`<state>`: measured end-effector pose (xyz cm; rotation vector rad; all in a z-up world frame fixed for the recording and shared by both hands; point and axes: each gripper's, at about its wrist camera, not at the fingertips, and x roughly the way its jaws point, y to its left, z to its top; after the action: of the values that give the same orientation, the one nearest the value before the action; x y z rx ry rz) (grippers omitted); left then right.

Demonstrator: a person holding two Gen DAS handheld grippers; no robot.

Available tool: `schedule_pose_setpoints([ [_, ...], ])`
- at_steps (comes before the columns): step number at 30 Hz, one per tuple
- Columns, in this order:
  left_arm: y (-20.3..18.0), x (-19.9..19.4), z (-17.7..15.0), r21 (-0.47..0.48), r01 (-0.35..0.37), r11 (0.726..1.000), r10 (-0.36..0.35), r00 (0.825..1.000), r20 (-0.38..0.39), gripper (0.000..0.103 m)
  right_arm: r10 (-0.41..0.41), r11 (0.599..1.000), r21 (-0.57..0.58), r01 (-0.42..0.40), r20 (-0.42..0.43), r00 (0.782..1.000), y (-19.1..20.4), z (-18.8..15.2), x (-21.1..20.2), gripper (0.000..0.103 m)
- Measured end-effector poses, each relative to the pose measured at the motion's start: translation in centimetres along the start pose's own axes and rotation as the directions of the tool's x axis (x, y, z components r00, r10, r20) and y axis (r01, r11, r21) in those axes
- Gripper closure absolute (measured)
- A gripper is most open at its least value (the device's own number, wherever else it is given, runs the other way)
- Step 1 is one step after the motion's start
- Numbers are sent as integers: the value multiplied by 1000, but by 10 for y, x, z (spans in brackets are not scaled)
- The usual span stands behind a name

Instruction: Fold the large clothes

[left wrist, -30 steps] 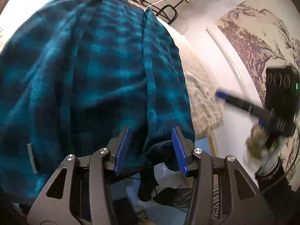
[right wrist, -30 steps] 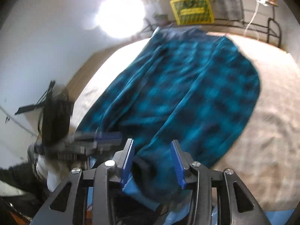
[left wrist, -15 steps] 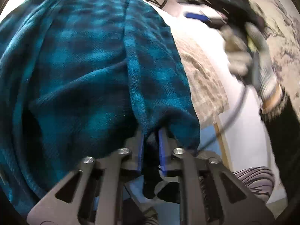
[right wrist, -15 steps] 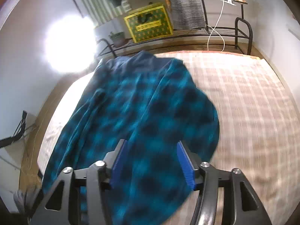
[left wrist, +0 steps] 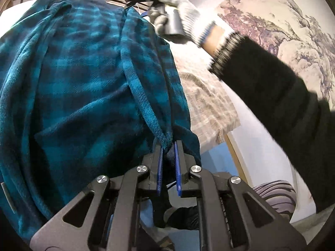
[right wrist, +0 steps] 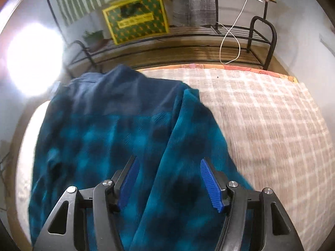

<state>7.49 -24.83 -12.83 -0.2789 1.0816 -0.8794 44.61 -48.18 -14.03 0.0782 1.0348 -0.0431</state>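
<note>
Clamping a bunched fold of the teal plaid garment (left wrist: 79, 87), your left gripper (left wrist: 168, 167) is holding its blue pads nearly together on the fleece. Your right gripper (right wrist: 169, 179) is hovering over the same garment with jaws spread wide, gripping nothing. The garment is lying across the checked bed cover (right wrist: 272, 115).
</note>
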Motion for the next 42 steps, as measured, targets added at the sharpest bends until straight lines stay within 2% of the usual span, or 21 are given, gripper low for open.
schedule_pose_setpoints([
  [1, 1, 2, 1, -4, 6, 1000, -6, 1000, -6, 95, -34, 999, -11, 34, -15, 999, 2, 4, 7, 47],
  [2, 3, 3, 1, -11, 13, 1000, -13, 1000, -11, 95, -59, 998, -24, 58, -28, 998, 4, 6, 13, 71],
  [3, 5, 5, 1, -15, 16, 1000, -16, 1000, -14, 95, -80, 996, -37, 78, -46, 996, 5, 8, 18, 89],
  [5, 7, 3, -1, -21, 24, 999, -24, 1000, -16, 95, -92, 995, -36, 90, -59, 994, 1, 11, 22, 101],
  [6, 7, 1, -1, -24, 29, 999, -29, 999, -15, 95, -78, 997, -25, 76, -50, 996, -1, 12, 19, 102],
  [10, 9, -13, -3, -42, 60, 997, -60, 998, 4, 95, -40, 999, 5, 40, 20, 999, -5, 21, -11, 102],
  [15, 13, -26, -9, -51, 44, 998, -42, 999, 29, 95, 14, 998, -57, -10, 81, 997, 19, 37, -28, 102],
  [20, 29, -19, -16, -67, -13, 998, 13, 1000, 4, 95, 63, 991, -120, -53, 73, 995, 57, 40, 8, 103],
  [25, 42, -11, -20, -77, -42, 996, 41, 999, -19, 95, 73, 990, -119, -73, -5, 997, 63, 29, 54, 103],
  [28, 41, -13, -19, -70, -40, 997, 38, 999, -29, 95, 93, 990, -108, -94, -9, 996, 60, 22, 50, 99],
  [30, 41, -18, -18, -72, -43, 996, 41, 999, -26, 94, 116, 988, -107, -113, 18, 993, 55, 21, 32, 73],
  [31, 42, -20, -17, -71, -51, 996, 49, 998, -26, 92, 122, 988, -106, -116, 51, 991, 50, 20, 14, 70],
  [36, 44, -46, -24, -76, -74, 994, 75, 997, 11, 92, 166, 985, -70, -158, 148, 975, 23, 13, -67, 70],
  [40, 33, -67, -22, -45, -79, 996, 82, 995, 66, 92, 205, 979, -44, -200, 232, 951, -3, -12, -147, 70],
  [42, 24, -73, -21, -23, -76, 997, 78, 994, 82, 84, 240, 970, -33, -240, 268, 933, -17, -35, -192, 69],
])
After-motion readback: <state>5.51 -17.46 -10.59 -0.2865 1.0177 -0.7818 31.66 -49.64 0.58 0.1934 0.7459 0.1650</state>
